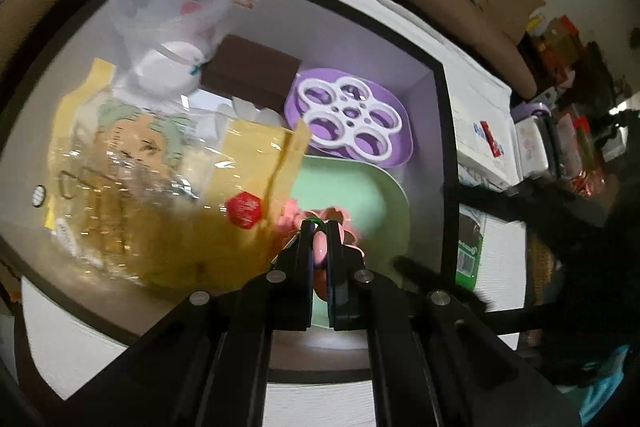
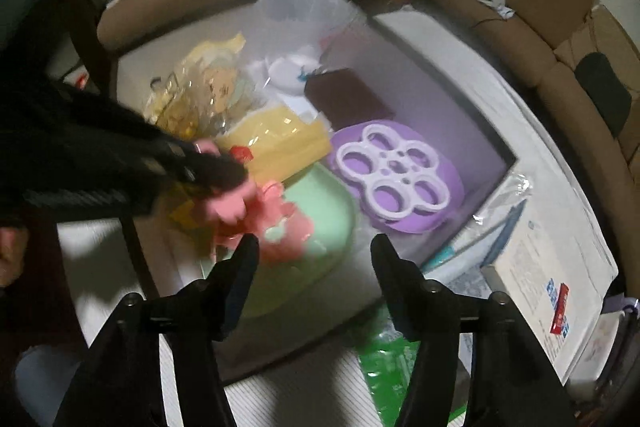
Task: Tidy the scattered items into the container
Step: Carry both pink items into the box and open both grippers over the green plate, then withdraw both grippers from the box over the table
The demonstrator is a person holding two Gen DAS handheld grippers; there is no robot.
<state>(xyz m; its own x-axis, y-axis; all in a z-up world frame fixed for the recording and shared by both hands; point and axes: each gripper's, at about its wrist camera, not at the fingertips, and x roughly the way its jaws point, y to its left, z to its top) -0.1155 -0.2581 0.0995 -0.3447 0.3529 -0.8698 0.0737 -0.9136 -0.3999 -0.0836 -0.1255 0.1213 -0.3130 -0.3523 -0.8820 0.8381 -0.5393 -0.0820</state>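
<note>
Pinching a pink flower-shaped piece (image 1: 320, 245) above the green tray (image 1: 372, 195) in the container (image 1: 440, 131), the left gripper (image 1: 319, 227) is clamped tight; the right gripper (image 2: 314, 243) hangs empty, jaws apart.

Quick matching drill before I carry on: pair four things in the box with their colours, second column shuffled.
Things:
1. flower-shaped rack
2. box-shaped block
3. shallow tray
4. item in the left gripper

Colours:
A. pale green
B. pink
C. white on purple
D. dark brown

Pairs: 1-C, 2-D, 3-A, 4-B.

The left gripper's jaws are shut on the pink item above the tray.
</note>
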